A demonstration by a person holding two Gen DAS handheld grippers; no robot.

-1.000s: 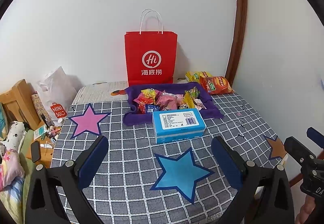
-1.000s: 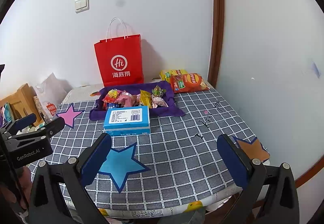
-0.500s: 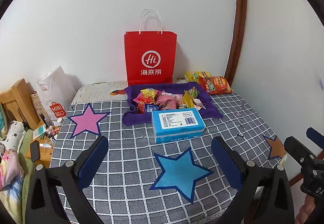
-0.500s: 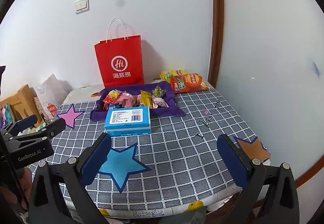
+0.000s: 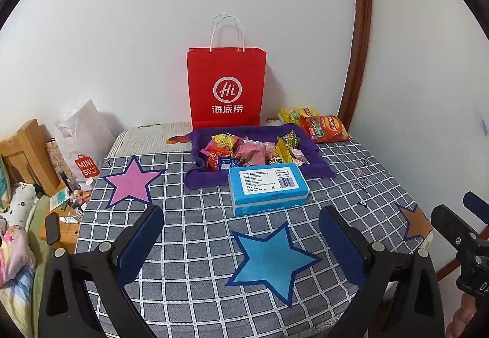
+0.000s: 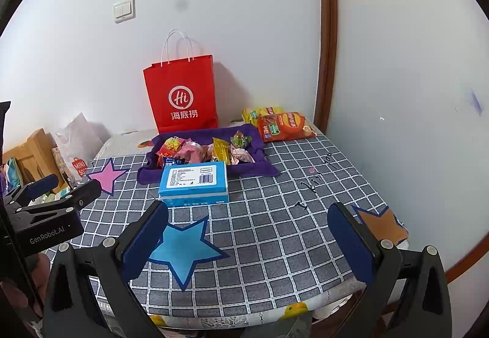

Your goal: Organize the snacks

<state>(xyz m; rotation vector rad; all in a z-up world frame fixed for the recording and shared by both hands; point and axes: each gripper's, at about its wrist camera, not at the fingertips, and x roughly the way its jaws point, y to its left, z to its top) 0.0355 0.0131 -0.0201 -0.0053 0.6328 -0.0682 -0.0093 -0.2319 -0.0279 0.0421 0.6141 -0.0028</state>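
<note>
Box [image 5: 267, 188]: blue, unmoved, just before purple tray [image 5: 318, 168].
Snacks [image 5: 250, 151]: heaped in tray, unchanged.
Left gripper [image 5: 241, 241]: spread wide, empty, unmoved.
Right gripper [image 6: 247, 240]: likewise.

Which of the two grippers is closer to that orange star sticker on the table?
Right. The right gripper hangs over the table edge with the orange star beside its right finger; the left gripper is further left, beyond the blue star.

**Hidden and unreadable**

The blue box [image 5: 267, 188] covered the front edge of the purple tray [image 5: 318, 168]. Its label print was too small to read. The yellow packet [image 6: 255, 114] lay partly behind the orange chip bag [image 6: 284, 126]. Frame edges cropped both tongs' handles.
</note>
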